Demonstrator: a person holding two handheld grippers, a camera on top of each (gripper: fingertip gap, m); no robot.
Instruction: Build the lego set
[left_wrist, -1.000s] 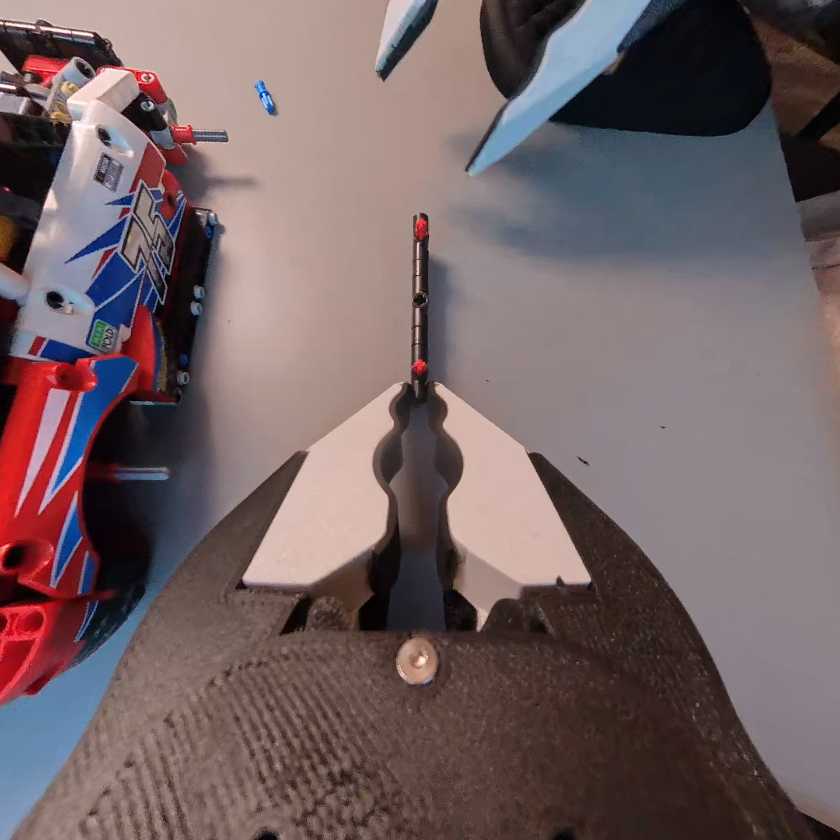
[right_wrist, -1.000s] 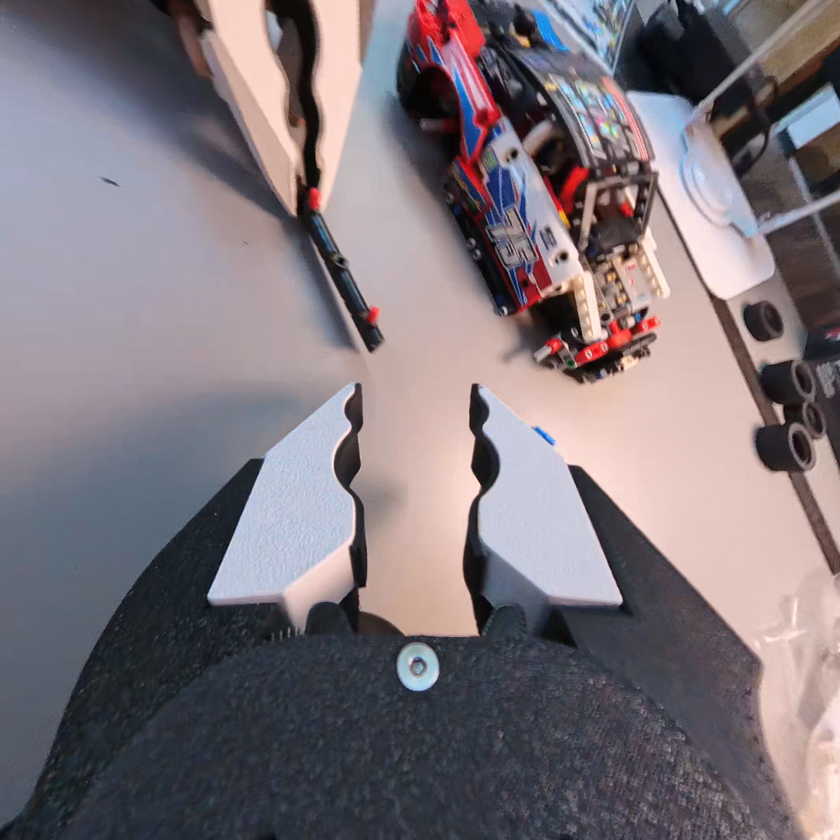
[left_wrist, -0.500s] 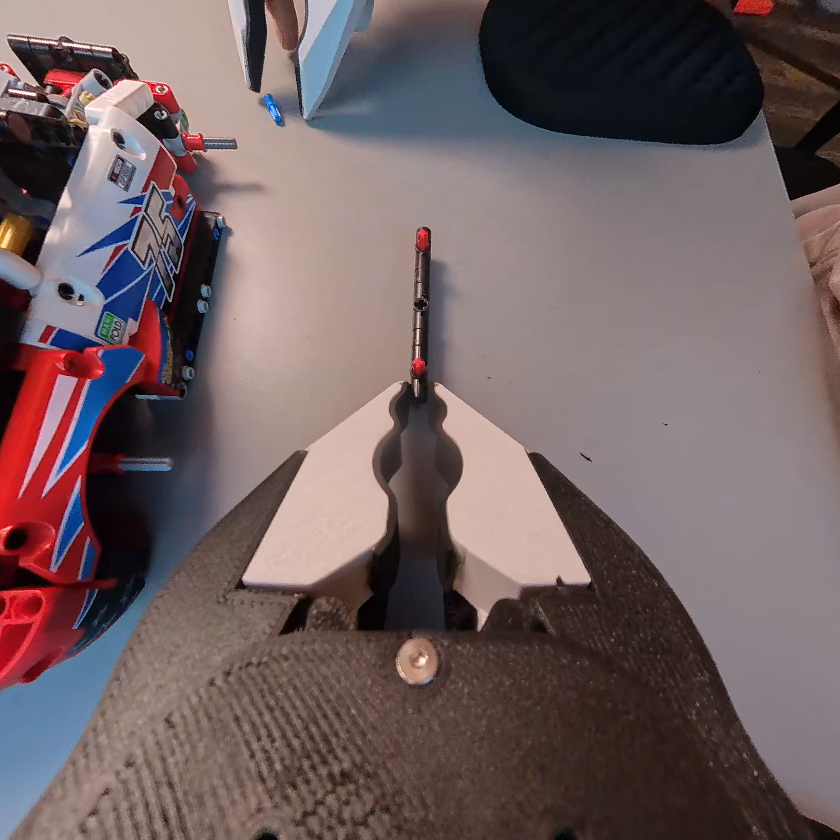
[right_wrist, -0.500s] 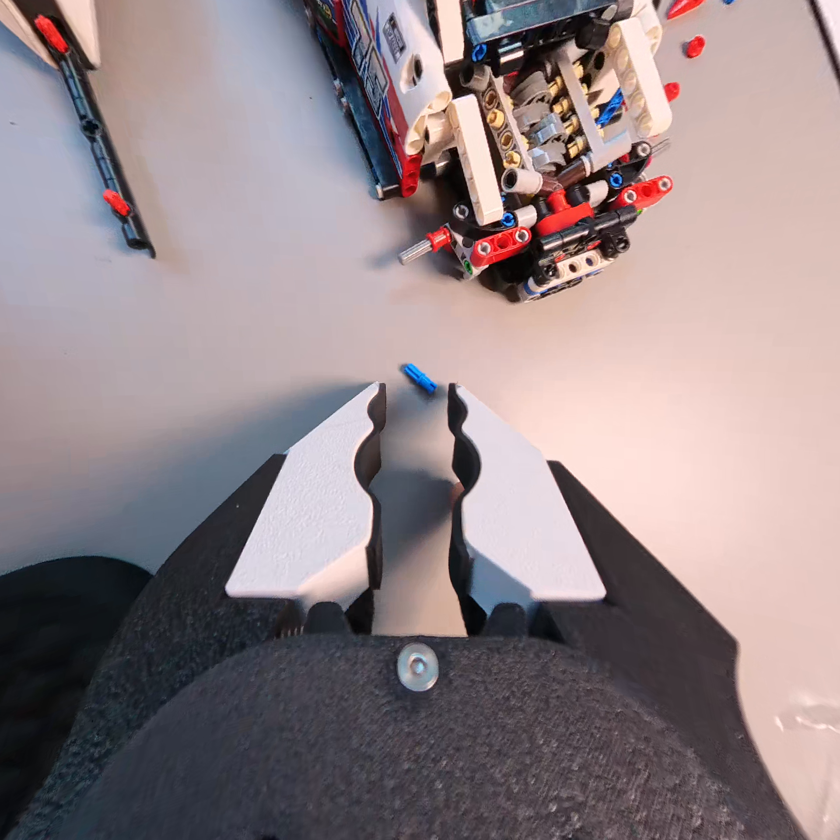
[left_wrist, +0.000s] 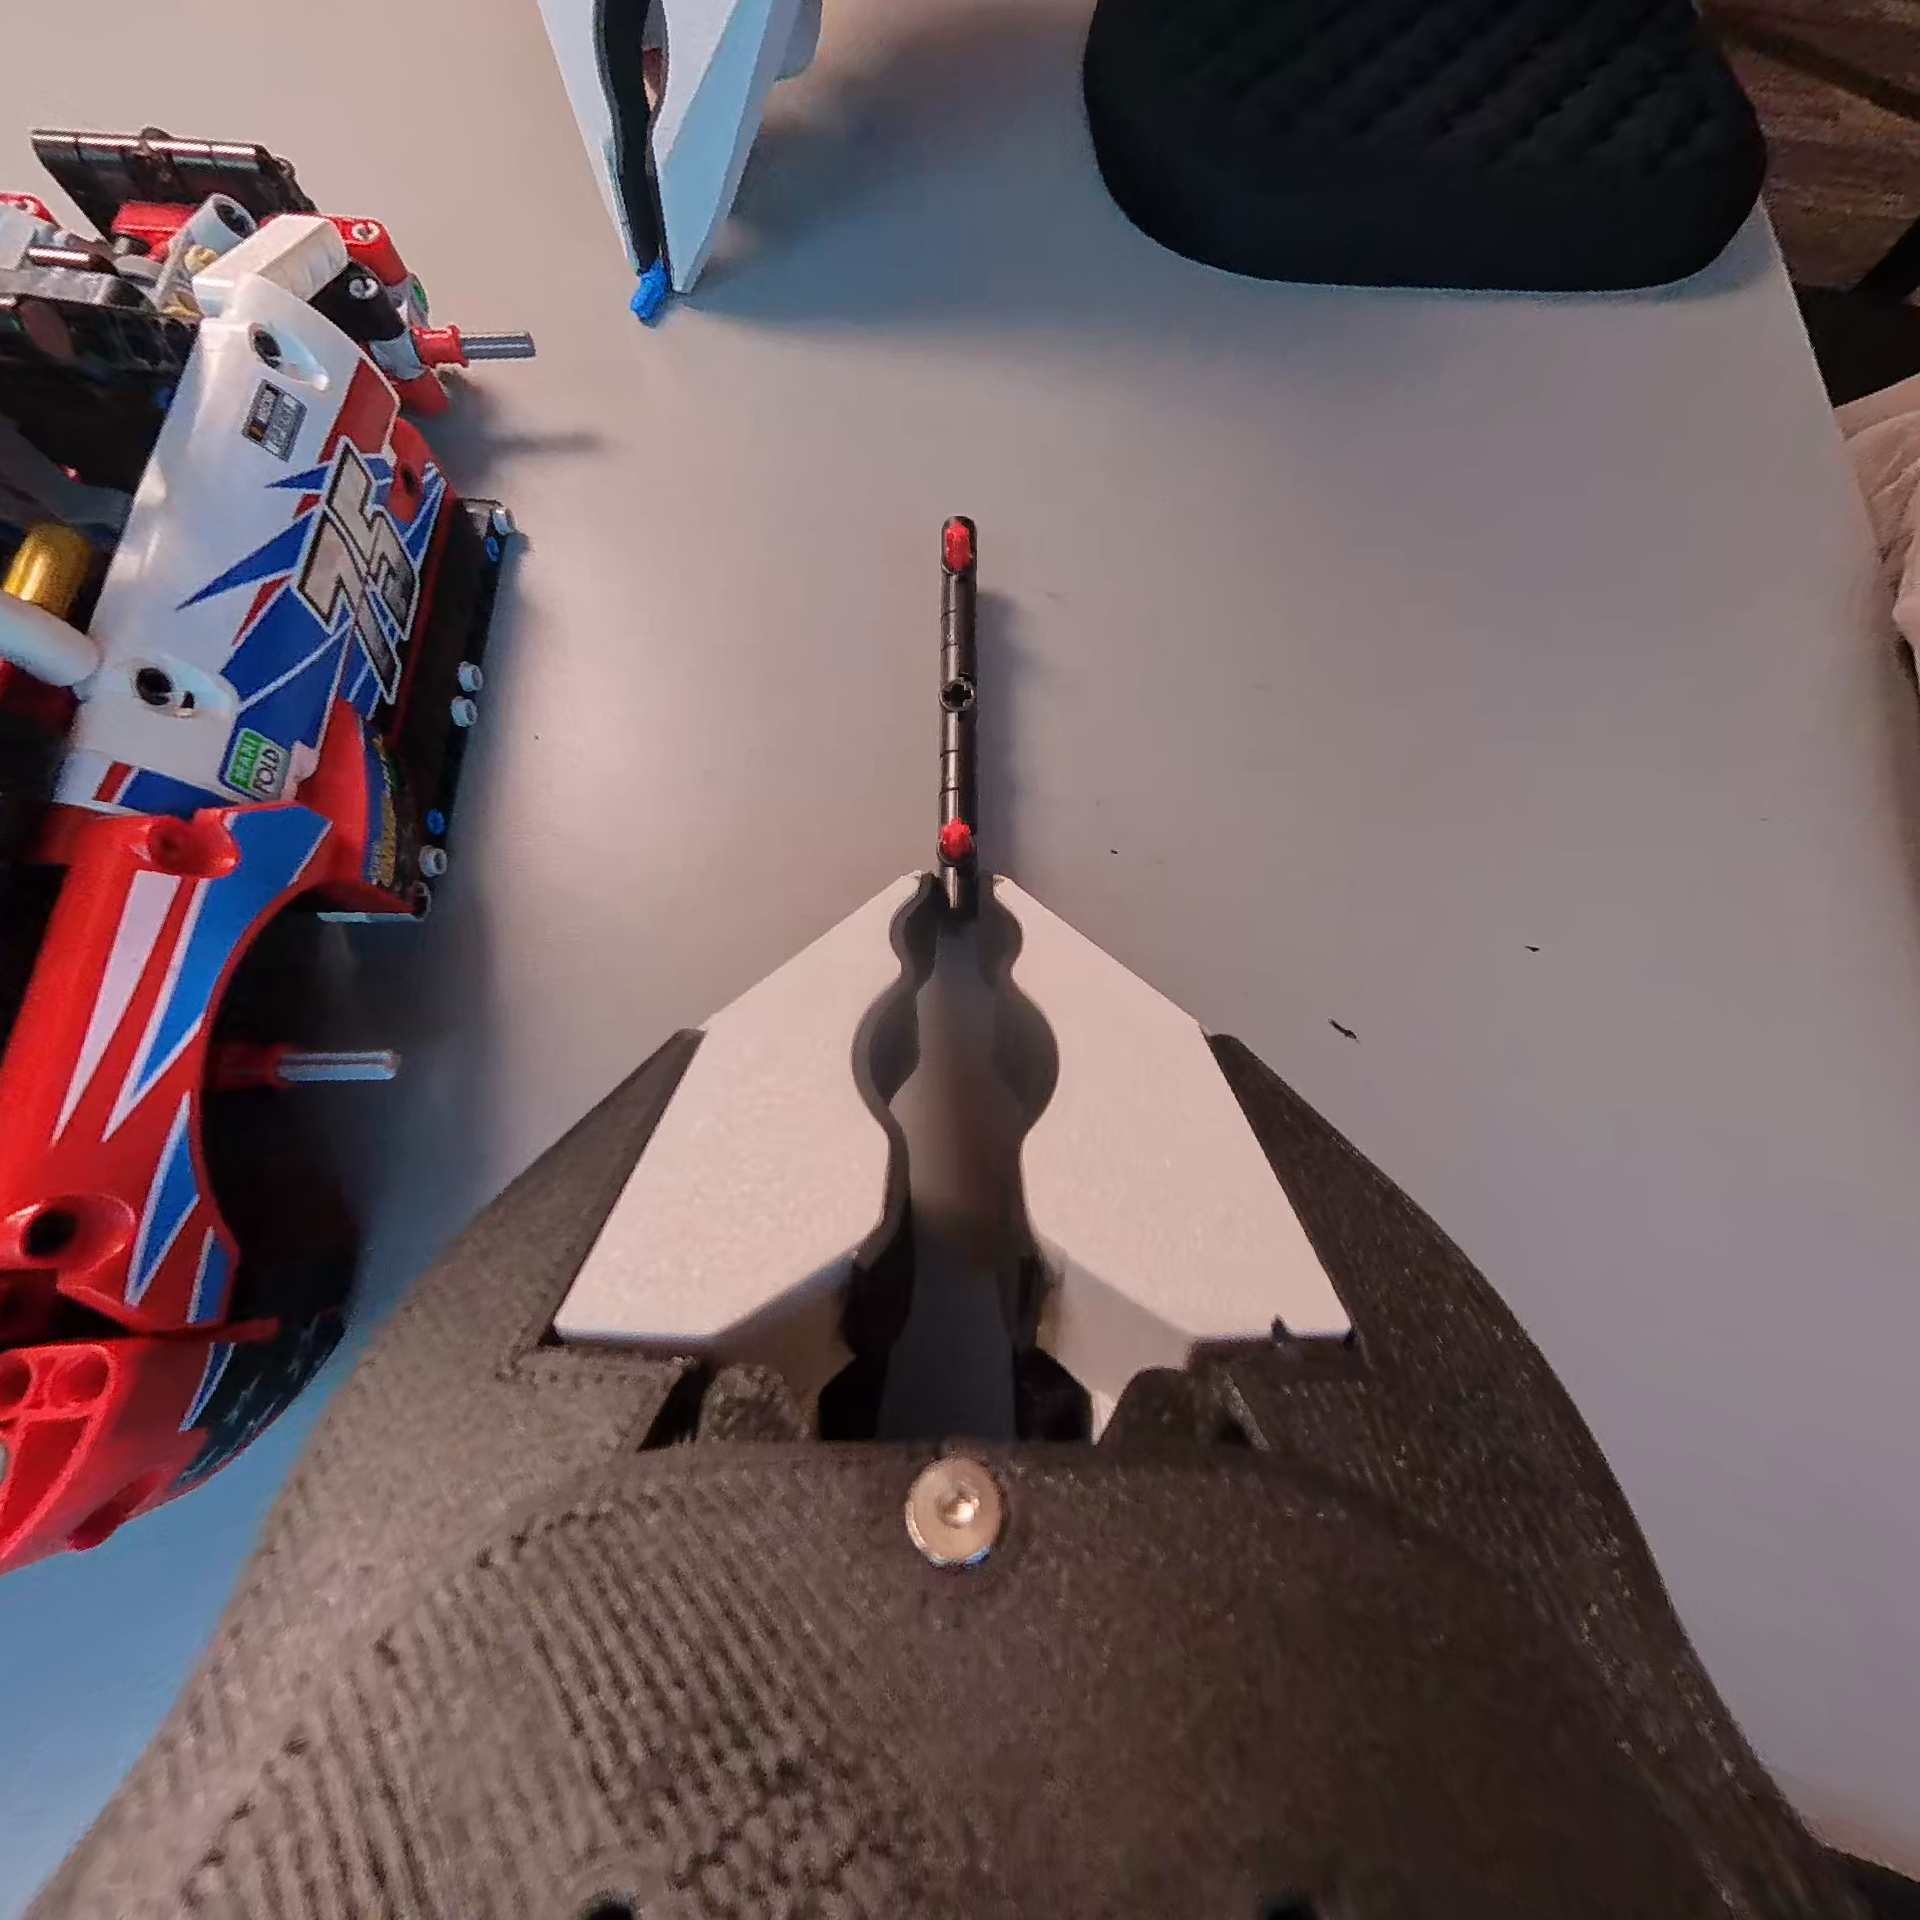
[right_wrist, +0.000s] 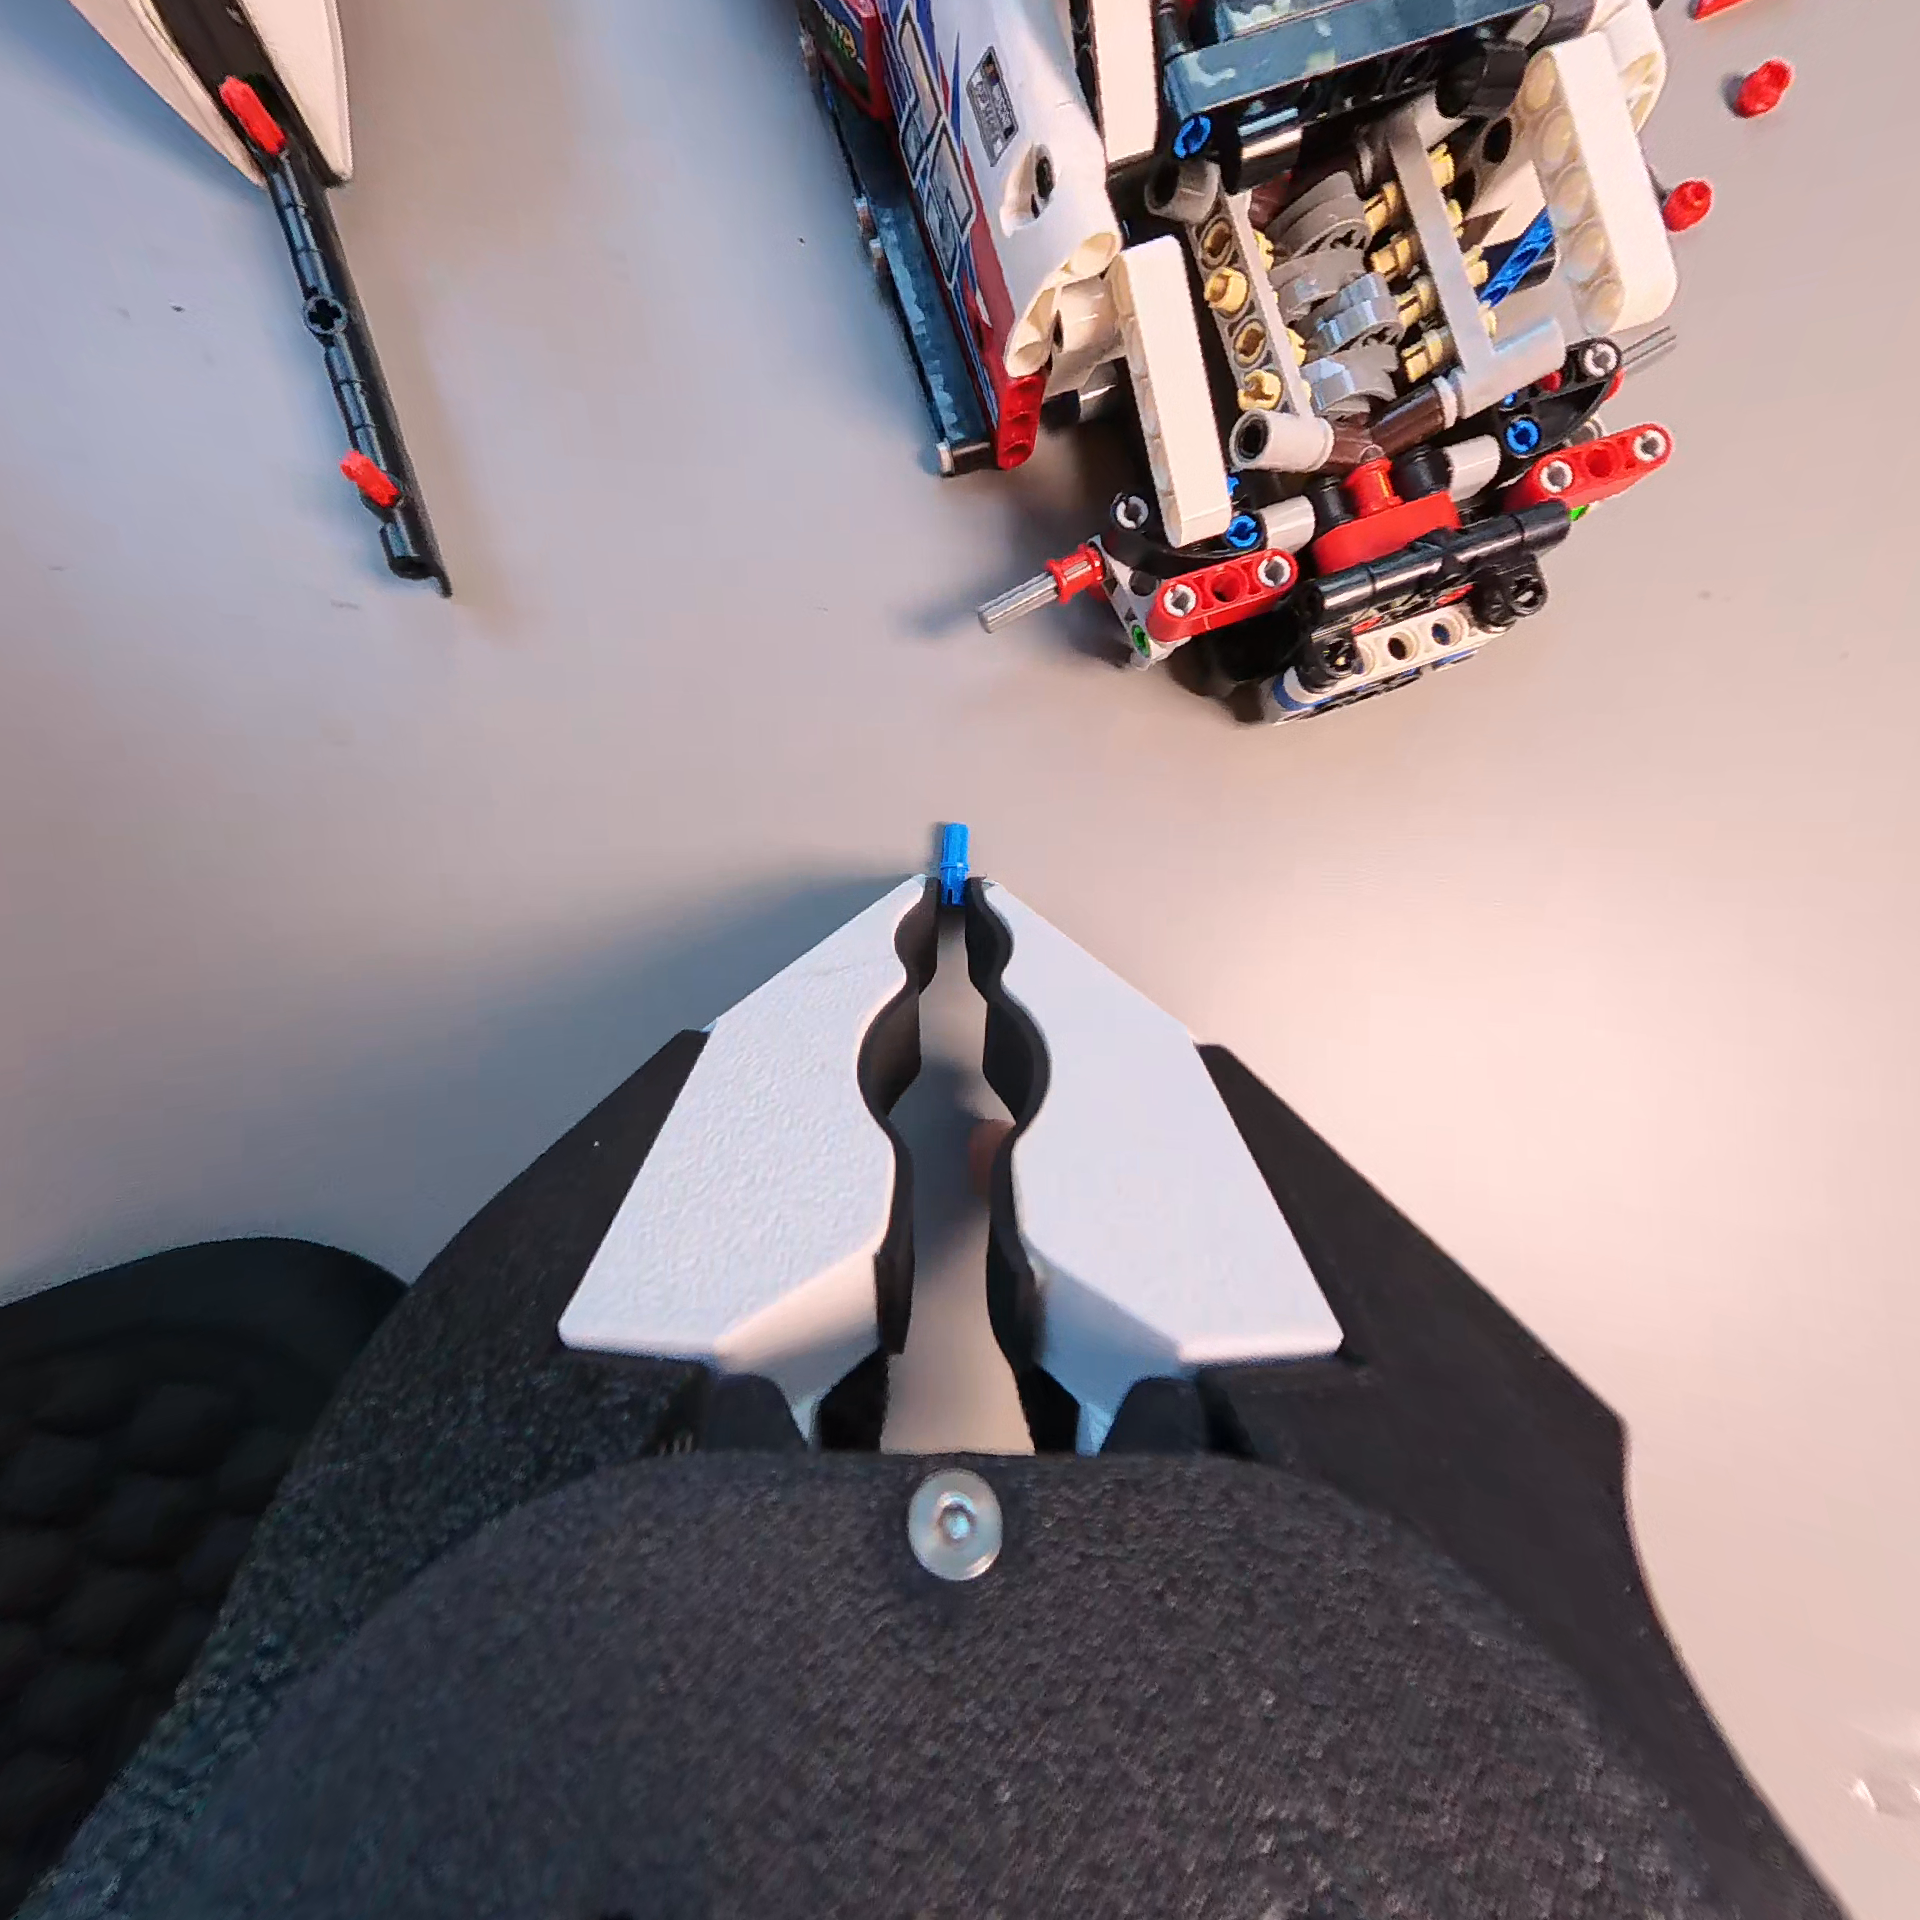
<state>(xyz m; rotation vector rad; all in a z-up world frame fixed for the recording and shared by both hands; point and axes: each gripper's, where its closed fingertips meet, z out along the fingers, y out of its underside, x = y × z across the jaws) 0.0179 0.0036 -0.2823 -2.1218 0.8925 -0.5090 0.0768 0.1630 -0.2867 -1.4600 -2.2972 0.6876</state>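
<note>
My left gripper (left_wrist: 957, 891) is shut on the near end of a long black beam (left_wrist: 957, 707) with two red pins; the beam points away over the grey table. The beam also shows in the right wrist view (right_wrist: 348, 374), with the left gripper (right_wrist: 265, 135) at the top left. My right gripper (right_wrist: 952, 891) is shut on a small blue pin (right_wrist: 951, 860) at its tips, low over the table. In the left wrist view the right gripper (left_wrist: 655, 272) holds the blue pin (left_wrist: 648, 295) at the top. The red, white and blue race car model (left_wrist: 208, 665) stands at the left; its rear shows in the right wrist view (right_wrist: 1340, 343).
A black cushioned chair seat (left_wrist: 1413, 135) lies past the table's far edge and shows again in the right wrist view (right_wrist: 125, 1455). Loose red pieces (right_wrist: 1762, 85) lie beyond the car. A grey axle (right_wrist: 1023, 597) sticks out from the car's rear corner. Across from one pair of fingers to the other is roughly 20 cm. The grey axle (right_wrist: 1023, 597) lies some 5 cm from my right tips, 15 cm from my left tips.
My right gripper moved over to the blue pin by the car's rear, closed on it and now holds it at its tips. My left gripper kept hold of the black beam.
</note>
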